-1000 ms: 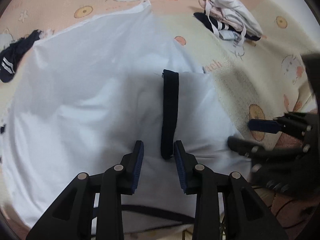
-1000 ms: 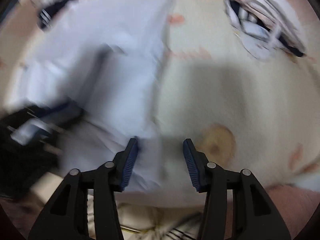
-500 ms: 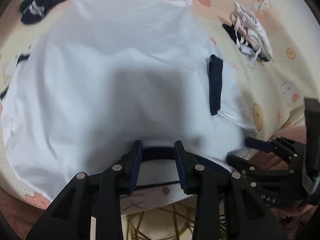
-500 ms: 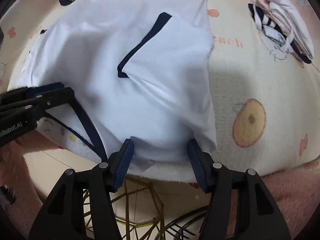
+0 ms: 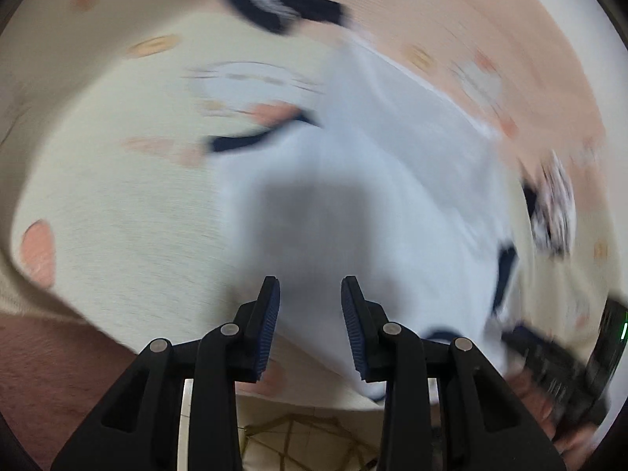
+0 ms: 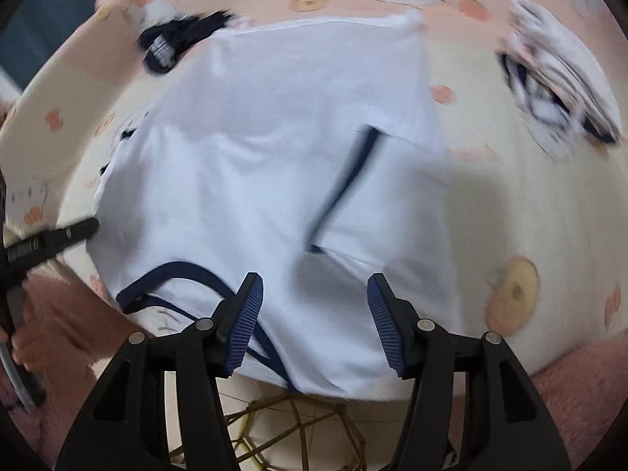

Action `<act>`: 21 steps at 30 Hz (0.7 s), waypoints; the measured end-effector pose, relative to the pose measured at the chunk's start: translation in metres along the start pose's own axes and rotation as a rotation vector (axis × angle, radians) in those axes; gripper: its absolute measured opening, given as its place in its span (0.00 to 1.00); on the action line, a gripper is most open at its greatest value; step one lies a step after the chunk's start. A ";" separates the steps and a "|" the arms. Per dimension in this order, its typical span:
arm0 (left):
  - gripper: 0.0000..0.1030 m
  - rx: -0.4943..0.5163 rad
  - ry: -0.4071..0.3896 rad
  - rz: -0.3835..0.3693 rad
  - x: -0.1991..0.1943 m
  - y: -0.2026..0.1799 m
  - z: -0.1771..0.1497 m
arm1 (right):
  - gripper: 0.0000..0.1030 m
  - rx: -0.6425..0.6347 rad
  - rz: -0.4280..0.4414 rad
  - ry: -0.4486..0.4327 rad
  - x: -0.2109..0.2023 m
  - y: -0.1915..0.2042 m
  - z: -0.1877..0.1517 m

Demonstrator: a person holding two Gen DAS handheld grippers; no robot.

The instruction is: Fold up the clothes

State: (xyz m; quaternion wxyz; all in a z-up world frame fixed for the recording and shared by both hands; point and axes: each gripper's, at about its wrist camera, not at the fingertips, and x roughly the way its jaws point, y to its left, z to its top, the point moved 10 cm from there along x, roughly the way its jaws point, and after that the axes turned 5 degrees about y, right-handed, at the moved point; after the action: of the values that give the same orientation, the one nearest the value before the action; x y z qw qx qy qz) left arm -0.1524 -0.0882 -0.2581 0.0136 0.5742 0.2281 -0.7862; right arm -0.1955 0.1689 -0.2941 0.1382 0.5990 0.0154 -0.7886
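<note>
Left gripper point(image 5: 310, 314) tilted steeply down over the near left edge of the white shirt point(image 6: 274, 180), jaws part-way apart, nothing pinched between the blue pads point(image 5: 271, 325). Blurred in its own view. Seen again from the right wrist as a black finger point(image 6: 59, 235) reaching in from the left, tip at the shirt's left edge; touching or not, cannot tell.

Right gripper point(image 6: 312, 314) also angled sharply down, hanging over the near hem beside the navy neckline point(image 6: 176, 271), jaws moderately wide, empty, cloth lying below them rather than clamped.

Shirt spread flat, neckline toward the near edge, right sleeve folded inward over the body with its navy cuff point(image 6: 341, 188) running diagonally. Left sleeve's navy cuff point(image 5: 251, 139) poking out on the far left side in the left wrist view.

Underneath, a cream and pink sheet point(image 6: 510, 204) printed with cartoon cats and doughnuts. Dark striped garment point(image 6: 176, 43) lying just beyond the shirt's far left corner. Heap of white and navy clothes point(image 6: 557, 94) well apart at the far right. Pink fuzzy fabric point(image 6: 569, 384) along the near edge; gold wire frame point(image 6: 294, 424) below it.
</note>
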 end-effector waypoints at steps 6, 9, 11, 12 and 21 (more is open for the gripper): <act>0.38 -0.096 0.021 -0.057 0.021 0.030 0.035 | 0.55 -0.050 0.046 0.030 0.010 0.032 0.018; 0.38 -0.119 0.030 -0.111 0.038 0.024 0.045 | 0.55 -0.003 0.059 0.039 0.022 0.041 0.035; 0.38 -0.132 0.024 -0.138 0.046 0.020 0.052 | 0.55 0.021 0.056 0.049 0.030 0.046 0.039; 0.38 -0.128 0.016 -0.144 0.048 0.018 0.056 | 0.55 0.024 0.051 0.057 0.025 0.041 0.031; 0.02 -0.119 -0.118 -0.156 0.025 0.019 0.071 | 0.55 0.038 0.000 0.070 0.055 0.048 0.047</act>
State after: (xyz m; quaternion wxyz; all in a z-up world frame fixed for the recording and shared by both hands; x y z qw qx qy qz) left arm -0.2194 -0.1257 -0.2699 -0.0003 0.5056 0.3172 -0.8024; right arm -0.2420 0.1025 -0.3264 0.1262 0.6286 0.0051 -0.7674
